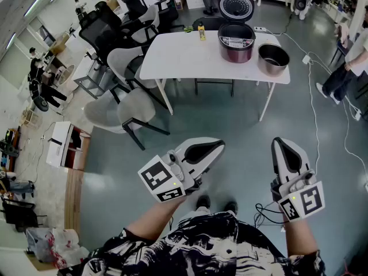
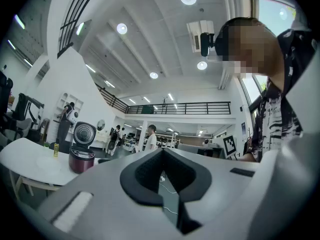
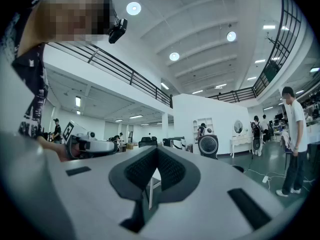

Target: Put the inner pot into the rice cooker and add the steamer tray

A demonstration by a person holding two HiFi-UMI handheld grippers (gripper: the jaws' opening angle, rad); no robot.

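Both tongs closed and empty, standing well back from the bench.

Nearest, a person in a patterned shirt holds the left tongs (image 1: pixel 214 148) and right tongs (image 1: pixel 283 148) out over a grey floor. Each pair has its jaws pressed together with nothing between them. Well beyond stands a white bench (image 1: pixel 172 56). On it is the dark red rice cooker (image 1: pixel 236 41) with its lid up, and the inner pot (image 1: pixel 272 59) sits just to the cooker's right, outside it. No steamer tray can be made out. The task looks not yet begun: the next move calls for walking up to the bench, spreading the tongs, and gripping the pot's rim to lift it into the cooker.
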